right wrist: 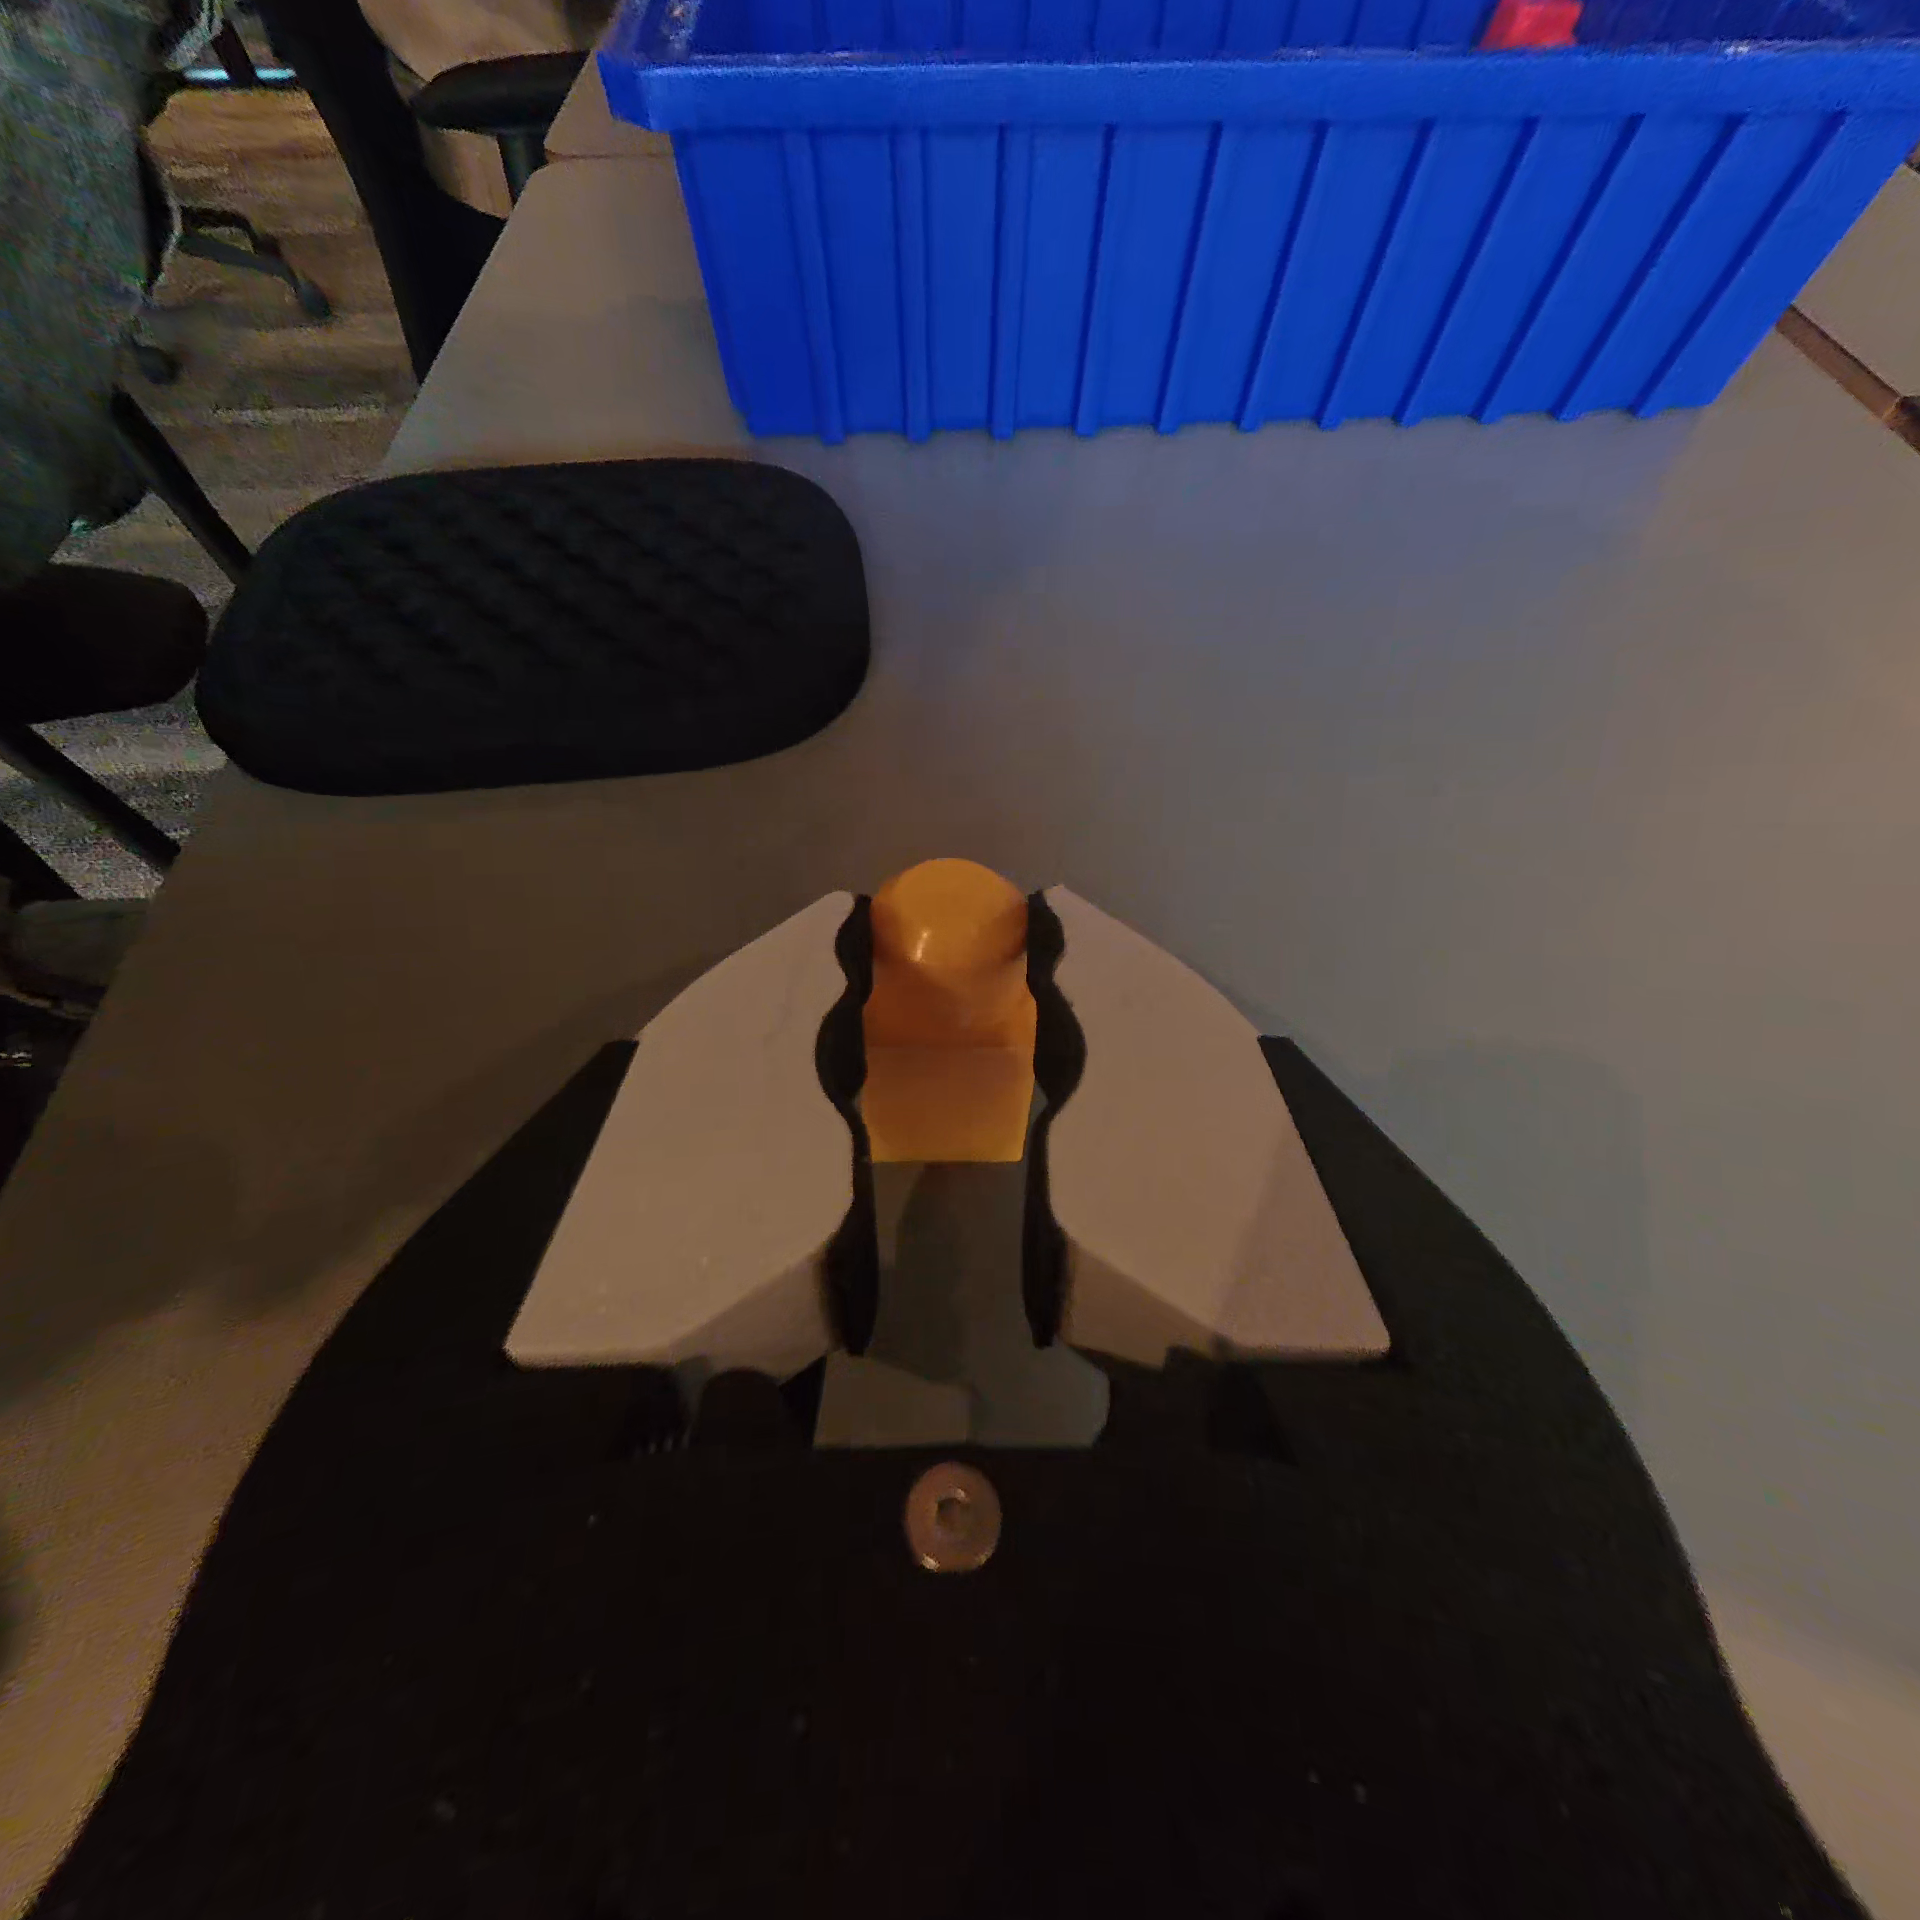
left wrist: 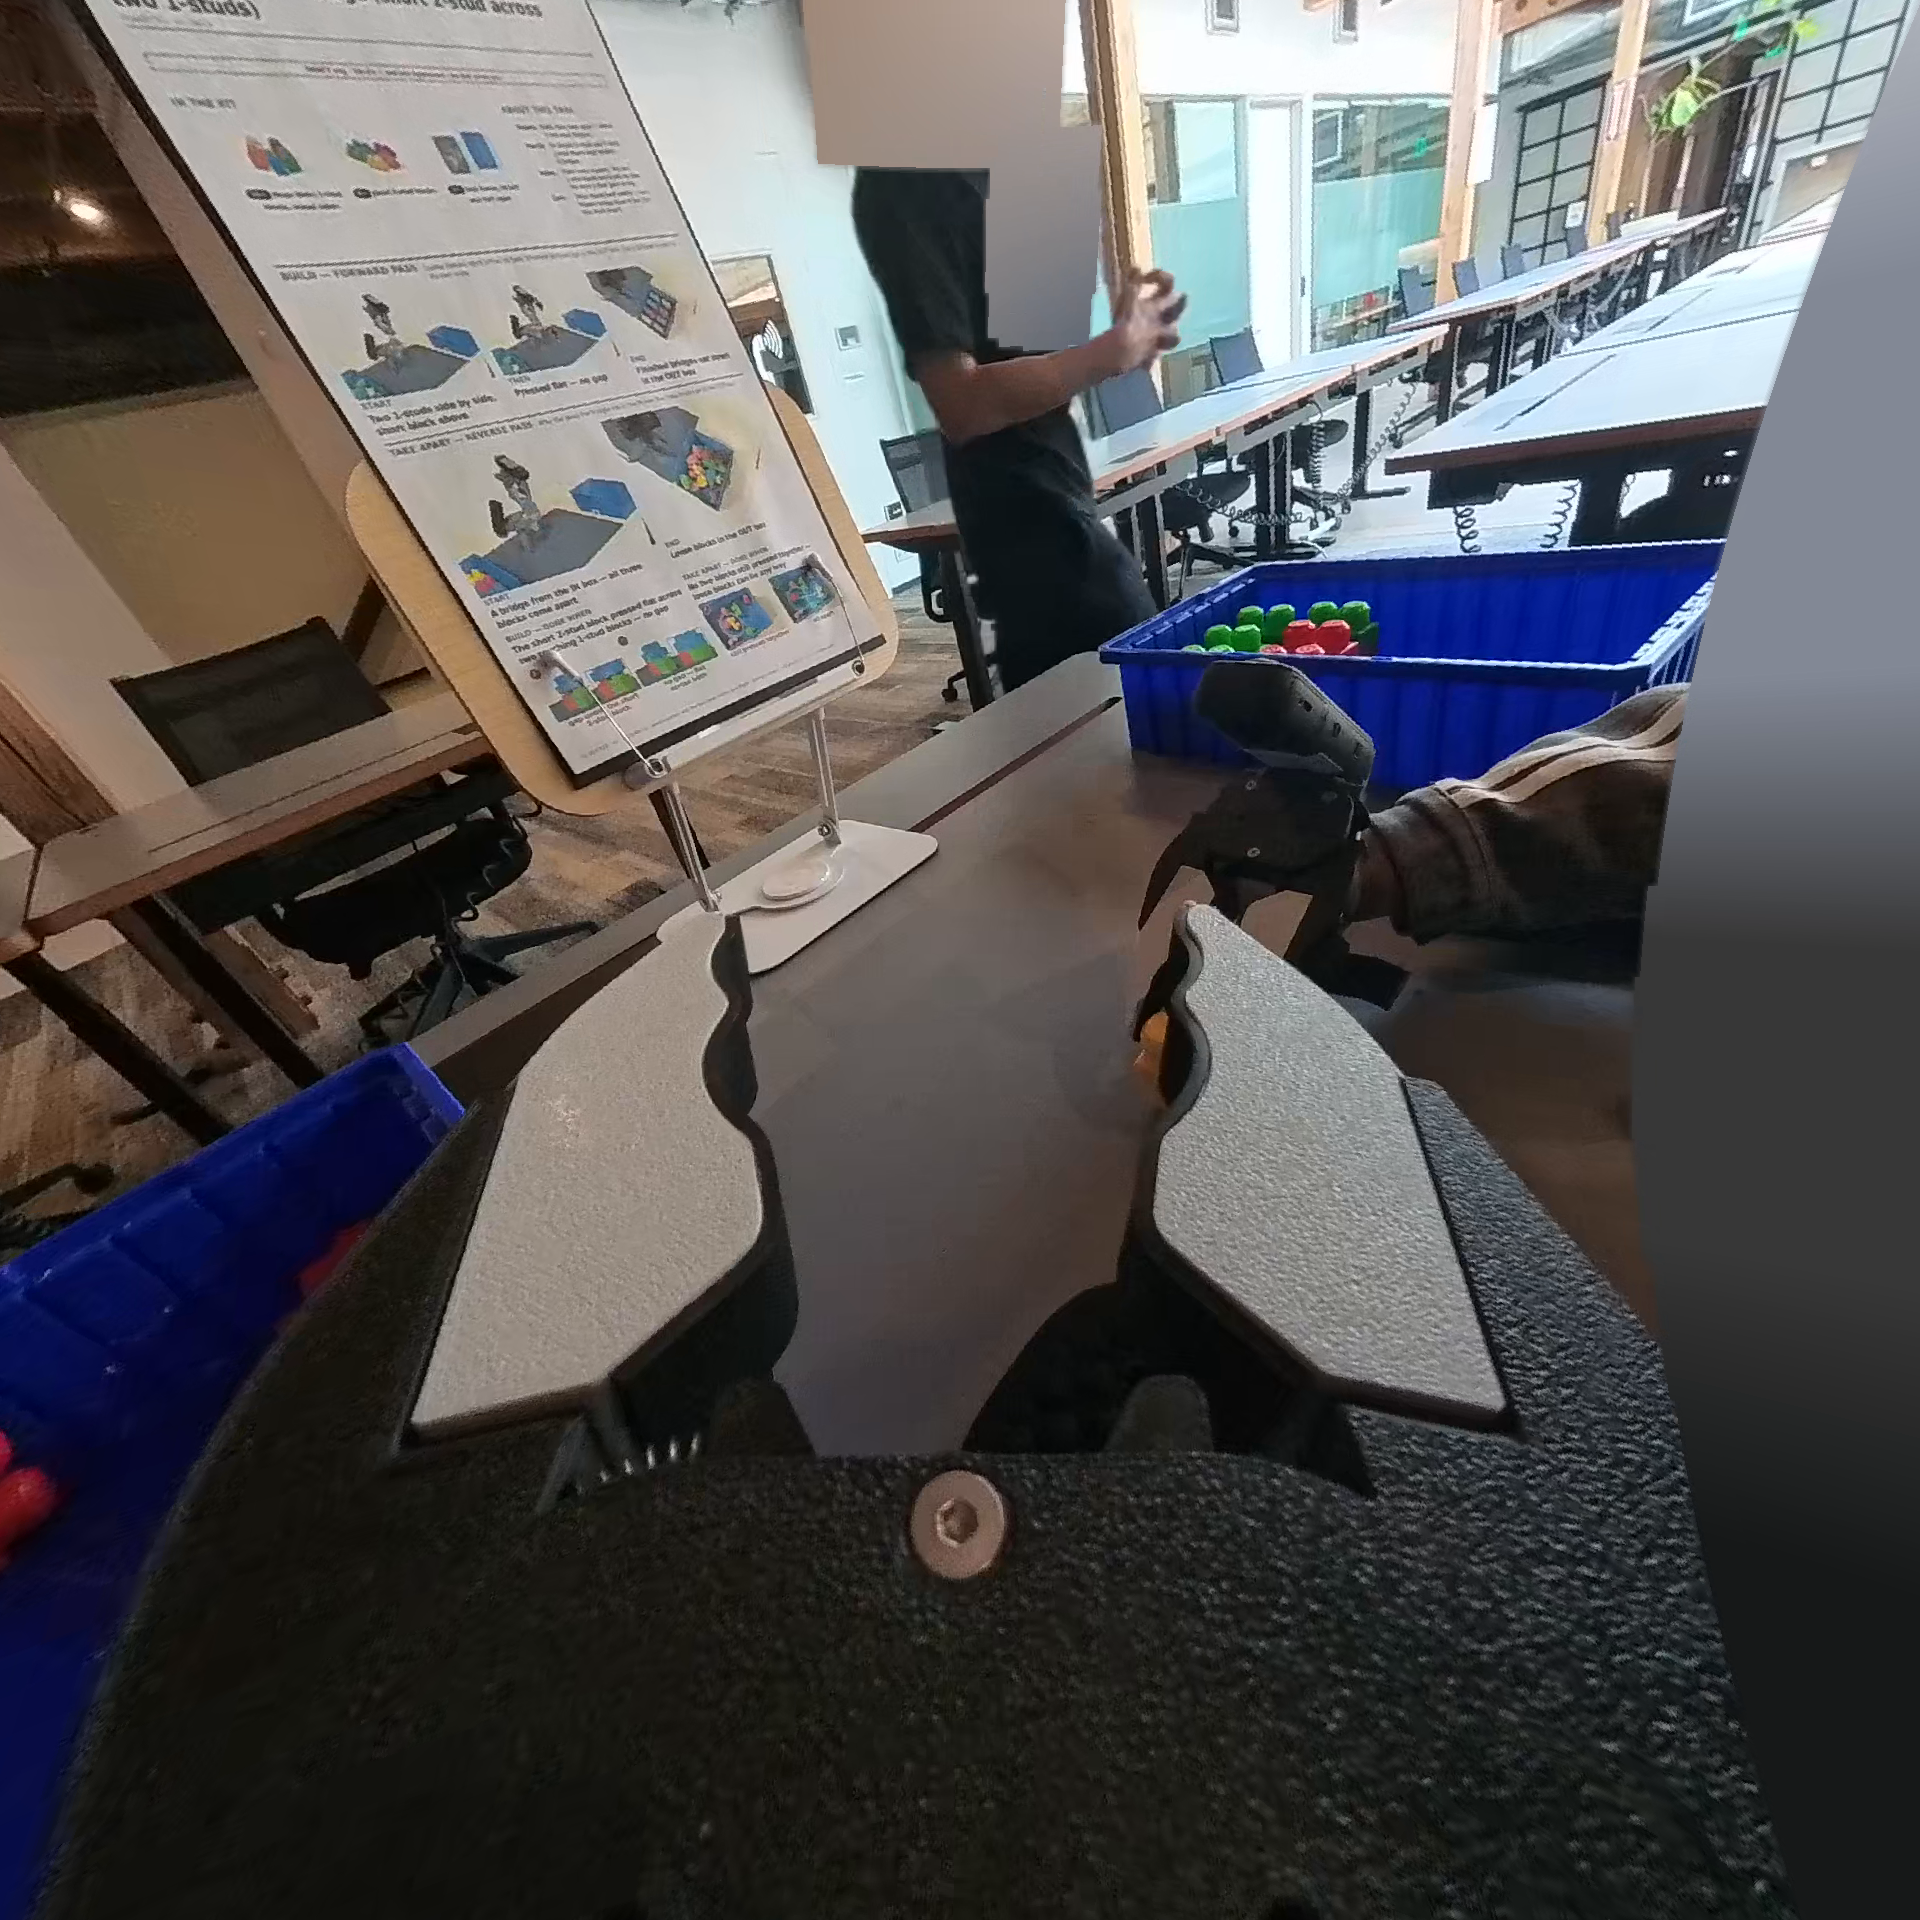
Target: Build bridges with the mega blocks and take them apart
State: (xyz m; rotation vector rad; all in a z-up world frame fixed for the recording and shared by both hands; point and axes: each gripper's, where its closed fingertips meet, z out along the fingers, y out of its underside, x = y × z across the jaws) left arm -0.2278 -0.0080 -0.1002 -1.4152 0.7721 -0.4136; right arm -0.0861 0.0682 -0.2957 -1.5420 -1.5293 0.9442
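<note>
Right claw [right wrist: 948, 925]: pinching an orange block [right wrist: 945, 1049] between its pads, the block's single stud pointing away from you toward 12 o'clock. You hold it by its flat sides, which leaves the stud and the hollow base free for joining.
Orange block position: just above the counter [right wrist: 1351, 779], near the middle of your working space; whether it touches the surface cannot be told.
Left claw [left wrist: 951, 971]: spread wide with nothing between the fingers, hovering over the dark counter. It looks parked, ready to steady or fetch the next piece.
Far bin [left wrist: 1455, 665]: blue, at 1 o'clock in the left wrist view, holding green and red blocks [left wrist: 1294, 627]. It sits within reach of your right hand.
Near bin [left wrist: 156, 1299]: blue, at 8 o'clock in the left wrist view, with red pieces showing inside. One bin on each side keeps the middle free for building.
Instruction sheet [left wrist: 499, 343]: propped on a stand at 11 o'clock, tilted toward you so you can check the steps.
Black pad [right wrist: 540, 623]: at 10 o'clock in the right wrist view, lying on the counter edge.
Stage, as a judgement: early in a build, since no bridge stands on the counter yet.
</note>
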